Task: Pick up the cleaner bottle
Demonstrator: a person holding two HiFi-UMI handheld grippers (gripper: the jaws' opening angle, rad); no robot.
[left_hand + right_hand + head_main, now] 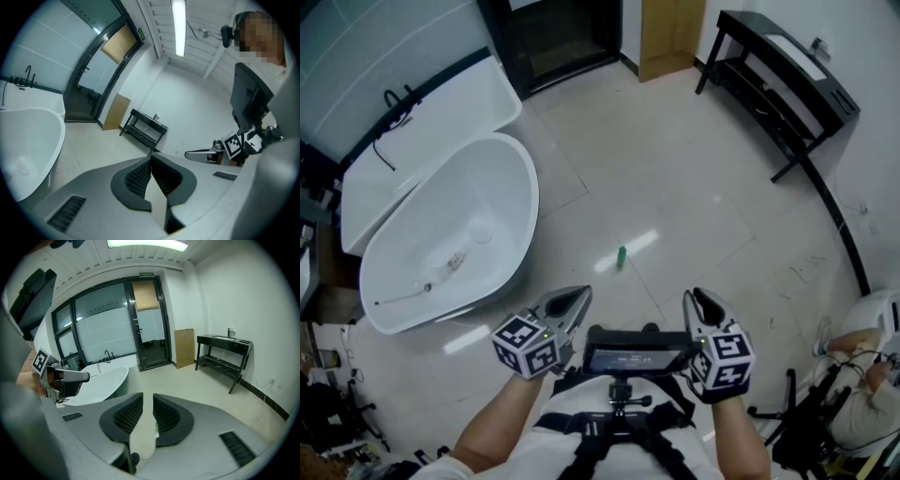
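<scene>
Item 1. Left gripper (150, 158), mine, grey body with black ribbed pads: jaws pressed together at the tips, nothing between them. Held low in front of my torso, pointing out over the floor.

Item 2. Right gripper (147, 397), same make: jaws stand a narrow slit apart, pads not touching, nothing gripped. Held beside the left one, with a small black screen (637, 354) on my chest rig between the two.

Item 3. Small green cleaner bottle (621, 256): upright on the pale tiled floor (694, 178), alone, ahead of both grippers and well apart from them, roughly in line with the space between them. It stands clear of the tub and the table.

Item 4. White oval freestanding bathtub (530, 202): on the floor to my left, its near end close to the left gripper in the head view.

Item 5. Black two-tier console table (787, 66): against the far right wall.

Item 6. Brown flat board (670, 33): leaning at the far wall, beside a dark-framed glass door (147, 333).
</scene>
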